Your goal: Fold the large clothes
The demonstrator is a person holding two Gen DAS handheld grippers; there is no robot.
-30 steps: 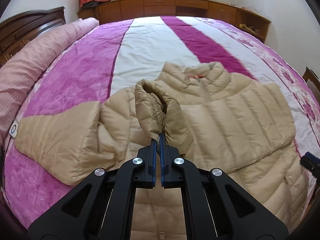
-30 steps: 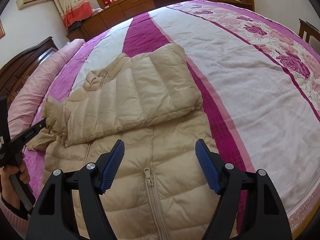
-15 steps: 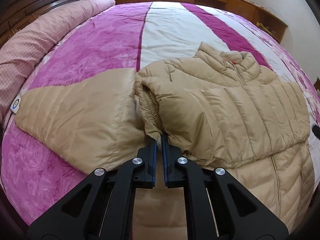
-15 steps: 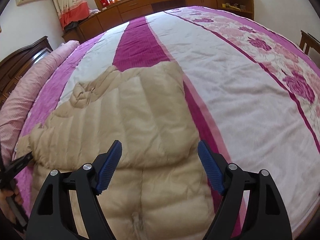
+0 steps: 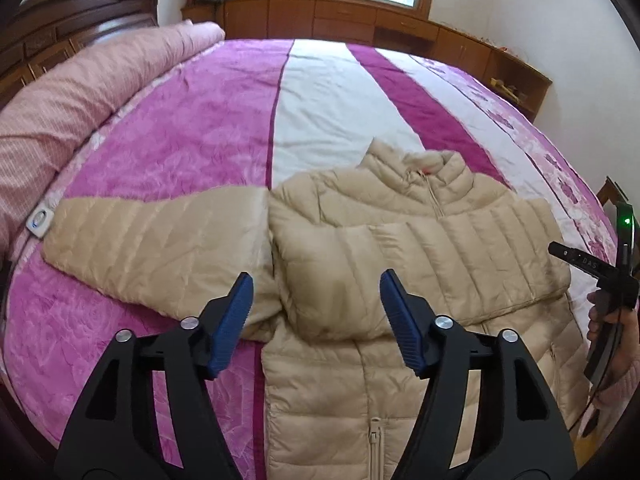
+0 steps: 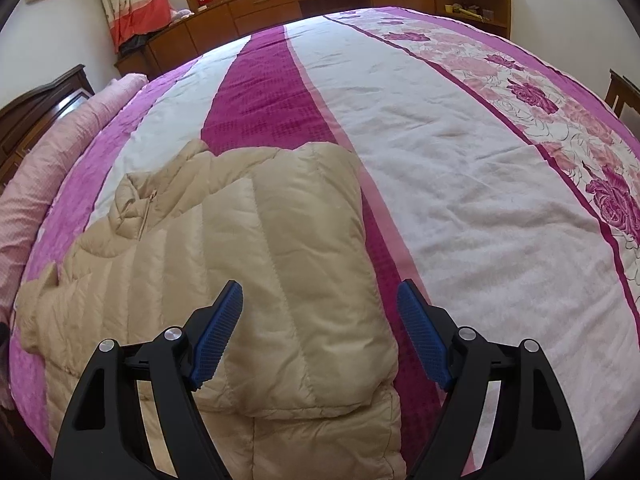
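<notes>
A beige quilted down jacket [image 5: 400, 216] lies face up on the bed, zipper toward me. One sleeve [image 5: 420, 264] lies folded across its chest; the other sleeve [image 5: 152, 248] stretches out flat to the left. My left gripper [image 5: 316, 320] is open and empty, just above the cuff end of the folded sleeve. My right gripper [image 6: 320, 332] is open and empty above the jacket's [image 6: 240, 264] right shoulder fold. The right gripper's handle also shows in the left wrist view [image 5: 592, 268], held in a hand.
The bed has a magenta, white and floral cover [image 6: 460, 160]. A rolled pink quilt [image 5: 72, 108] lies along the left by the dark headboard [image 5: 60, 36]. Wooden cabinets [image 5: 360, 28] run under the window. A chair back [image 6: 624, 92] stands at the right.
My left gripper has let go of the sleeve cuff, opened, and drawn back upward; the sleeve now lies folded across the chest. My right gripper moved right along the jacket, staying open.
</notes>
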